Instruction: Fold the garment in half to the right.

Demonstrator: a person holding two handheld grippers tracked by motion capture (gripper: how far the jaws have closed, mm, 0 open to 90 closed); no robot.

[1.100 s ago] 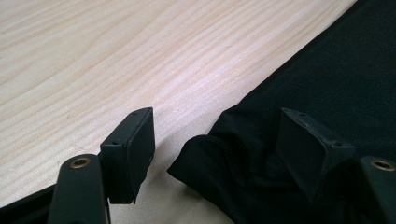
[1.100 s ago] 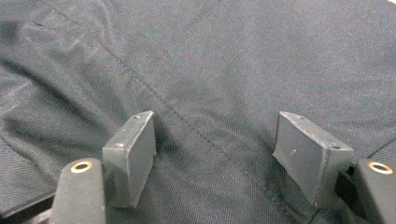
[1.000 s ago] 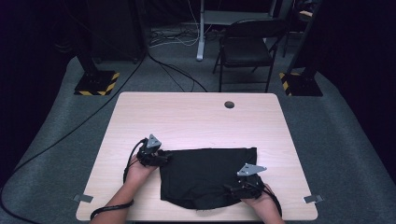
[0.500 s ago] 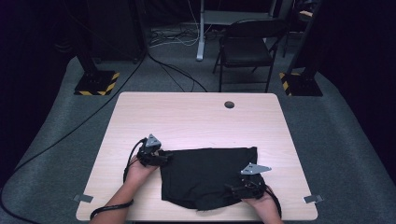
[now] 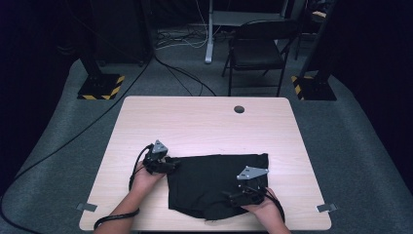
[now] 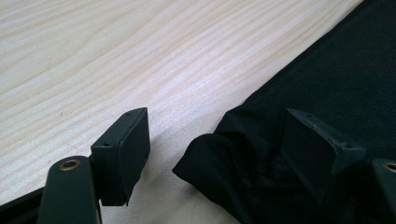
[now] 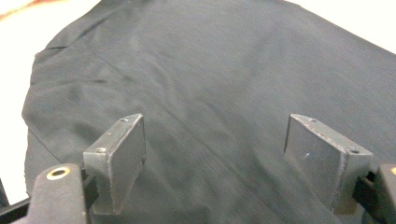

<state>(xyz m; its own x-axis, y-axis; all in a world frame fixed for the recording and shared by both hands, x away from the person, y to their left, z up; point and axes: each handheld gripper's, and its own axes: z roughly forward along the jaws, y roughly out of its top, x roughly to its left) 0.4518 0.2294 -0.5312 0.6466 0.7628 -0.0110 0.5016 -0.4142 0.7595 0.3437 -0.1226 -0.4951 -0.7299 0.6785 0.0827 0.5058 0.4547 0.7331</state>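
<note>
Black cloth lies low-centre on the desk; left claw and right claw, jaws apart, have just been opening, gripping nothing.

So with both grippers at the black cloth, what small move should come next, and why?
Probably close the left gripper on the cloth corner: its jaws stand open with that bunched corner between them, not pinched. The right gripper hangs open above flat fabric, holding nothing.

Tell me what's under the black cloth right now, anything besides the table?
Only the wooden table shows around the black cloth, which lies flat on it with no visible bulge. Whatever might sit beneath the fabric itself is covered, so it cannot be seen.
</note>
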